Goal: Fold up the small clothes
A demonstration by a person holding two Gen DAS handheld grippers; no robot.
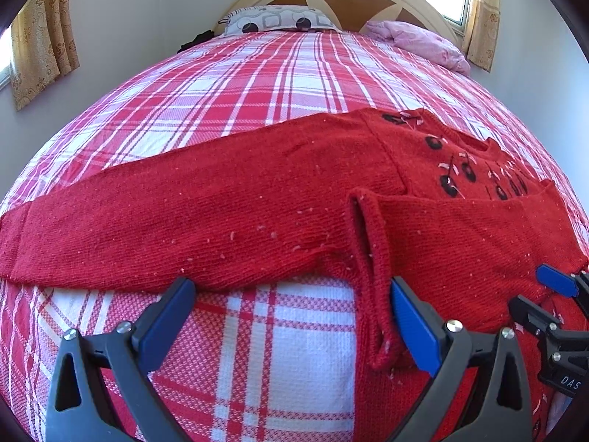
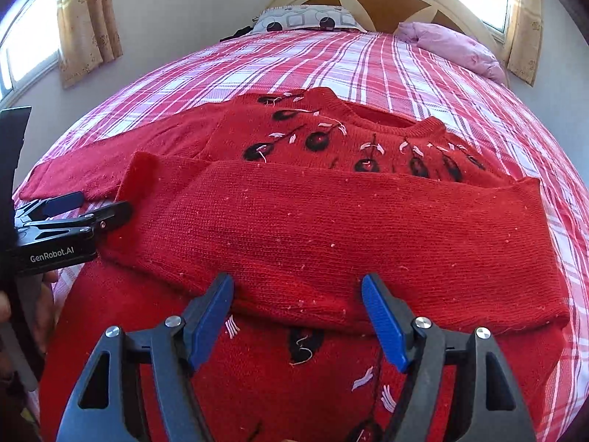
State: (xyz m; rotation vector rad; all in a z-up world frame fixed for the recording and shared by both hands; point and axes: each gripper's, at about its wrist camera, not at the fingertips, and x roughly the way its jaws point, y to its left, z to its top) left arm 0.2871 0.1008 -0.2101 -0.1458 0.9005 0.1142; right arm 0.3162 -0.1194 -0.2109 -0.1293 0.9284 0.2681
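A red knit sweater (image 1: 257, 199) with black and white embroidery lies flat on the plaid bedspread (image 1: 228, 84). One sleeve stretches out to the left. The other sleeve (image 2: 349, 228) is folded across the chest, and its cuff (image 1: 366, 228) ends near the body's left side. My left gripper (image 1: 291, 291) stands open at the near edge of the outstretched sleeve, with only bedspread between its fingers. My right gripper (image 2: 296, 291) is open too, its blue pads (image 2: 383, 316) hovering over the near edge of the folded sleeve and pinching nothing. Each view shows the other gripper at its side: the right gripper (image 1: 545, 294), the left gripper (image 2: 95, 206).
A patterned pillow (image 1: 276, 20) and a crumpled pink blanket (image 1: 423, 42) lie at the head of the bed, in front of the wooden headboard (image 1: 353, 0). Curtained windows flank the bed. A person's hand (image 2: 44, 294) shows at the left edge of the right wrist view.
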